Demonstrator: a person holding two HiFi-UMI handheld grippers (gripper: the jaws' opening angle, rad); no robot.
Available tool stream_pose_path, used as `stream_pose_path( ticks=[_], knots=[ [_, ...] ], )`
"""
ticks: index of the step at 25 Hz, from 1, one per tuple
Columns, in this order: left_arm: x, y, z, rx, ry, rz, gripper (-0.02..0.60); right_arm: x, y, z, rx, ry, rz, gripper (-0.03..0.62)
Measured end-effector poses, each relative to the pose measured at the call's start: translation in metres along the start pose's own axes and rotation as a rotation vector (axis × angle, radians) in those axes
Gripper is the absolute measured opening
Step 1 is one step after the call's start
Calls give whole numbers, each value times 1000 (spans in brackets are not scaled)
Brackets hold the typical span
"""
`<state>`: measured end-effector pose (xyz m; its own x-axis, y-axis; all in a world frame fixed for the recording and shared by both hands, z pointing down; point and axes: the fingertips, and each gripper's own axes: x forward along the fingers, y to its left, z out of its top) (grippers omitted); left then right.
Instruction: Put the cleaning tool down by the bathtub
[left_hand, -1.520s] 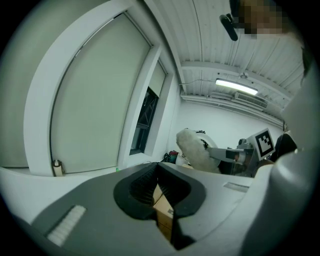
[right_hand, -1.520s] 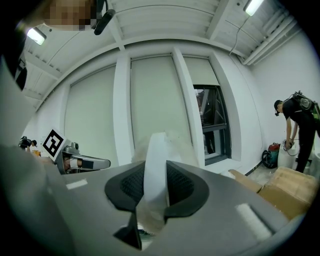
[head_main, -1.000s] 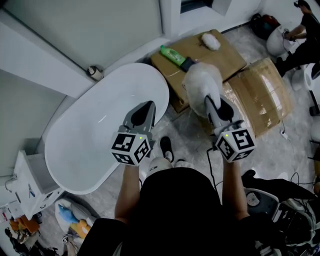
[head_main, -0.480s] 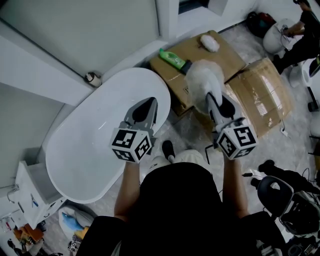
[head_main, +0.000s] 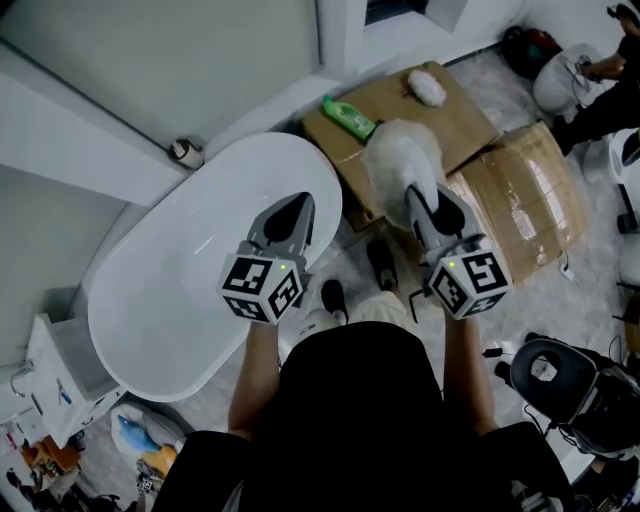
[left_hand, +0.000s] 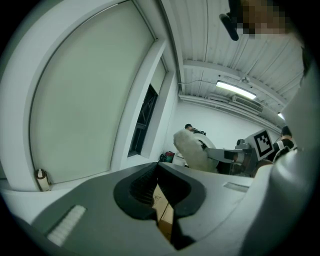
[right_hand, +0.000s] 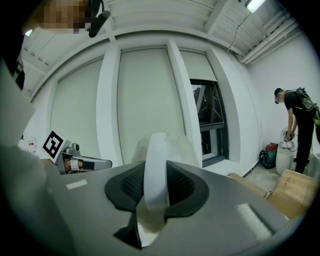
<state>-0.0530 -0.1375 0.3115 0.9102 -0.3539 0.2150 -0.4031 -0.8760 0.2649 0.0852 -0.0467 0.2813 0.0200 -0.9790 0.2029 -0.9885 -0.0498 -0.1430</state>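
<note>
The cleaning tool (head_main: 402, 158) is a fluffy white duster head on a flat white handle (right_hand: 154, 167). My right gripper (head_main: 416, 197) is shut on that handle and holds the head up above the cardboard boxes, just right of the bathtub's end. The white oval bathtub (head_main: 170, 300) fills the left of the head view. My left gripper (head_main: 296, 206) hovers over the tub's right rim, shut, with nothing between its jaws (left_hand: 156, 172). In the left gripper view the duster (left_hand: 189, 149) shows beyond the jaws.
Flattened cardboard boxes (head_main: 525, 195) lie right of the tub, with a green bottle (head_main: 348, 116) and a white lump (head_main: 427, 86) on them. A round fitting (head_main: 183, 152) sits on the ledge behind the tub. A person (right_hand: 295, 120) bends over at far right. My black shoe (head_main: 381, 262) stands between tub and boxes.
The right gripper with the duster has drifted slightly left. A black shoe has stepped forward between tub and boxes. Both grippers stay as they were.
</note>
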Motion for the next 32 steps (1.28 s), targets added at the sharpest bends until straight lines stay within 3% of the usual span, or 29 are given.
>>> stream_pose_path(
  ticks=[15, 26, 32],
  knots=[
    [54, 25, 37, -46, -99, 168, -2, 93, -44, 31, -90, 63, 213, 95],
    [70, 29, 34, -72, -117, 367, -2, 148, -69, 0, -93, 158, 390, 95],
    [79, 23, 18, -96, -74, 450, -2, 172, -77, -33, -94, 222, 469, 95]
  ],
)
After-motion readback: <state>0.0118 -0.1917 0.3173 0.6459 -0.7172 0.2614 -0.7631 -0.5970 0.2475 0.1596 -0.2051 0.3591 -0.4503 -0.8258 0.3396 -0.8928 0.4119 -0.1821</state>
